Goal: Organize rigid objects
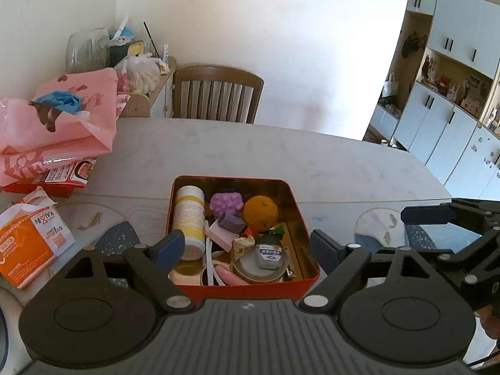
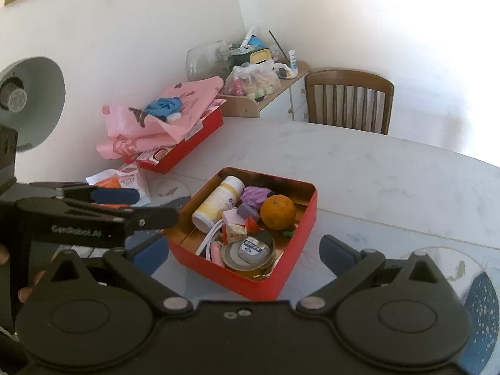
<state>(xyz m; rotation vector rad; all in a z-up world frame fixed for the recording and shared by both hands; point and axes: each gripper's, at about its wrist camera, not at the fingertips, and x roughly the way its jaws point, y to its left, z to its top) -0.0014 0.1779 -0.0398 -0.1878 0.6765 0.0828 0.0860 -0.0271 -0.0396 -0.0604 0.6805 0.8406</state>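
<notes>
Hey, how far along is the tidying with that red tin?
Mostly done, it seems: the red tin already holds the white bottle, orange, purple pieces and small oddments. Nothing is in hand; the left gripper and right gripper are both open and empty. Perhaps the orange packet remains outside.

White marble-patterned table [image 1: 250, 153]: red tin [image 1: 304, 234] at lower centre, second red box [image 2: 187, 147] and orange packet [image 1: 28, 243] at left, placemats [image 1: 375, 228].
</notes>
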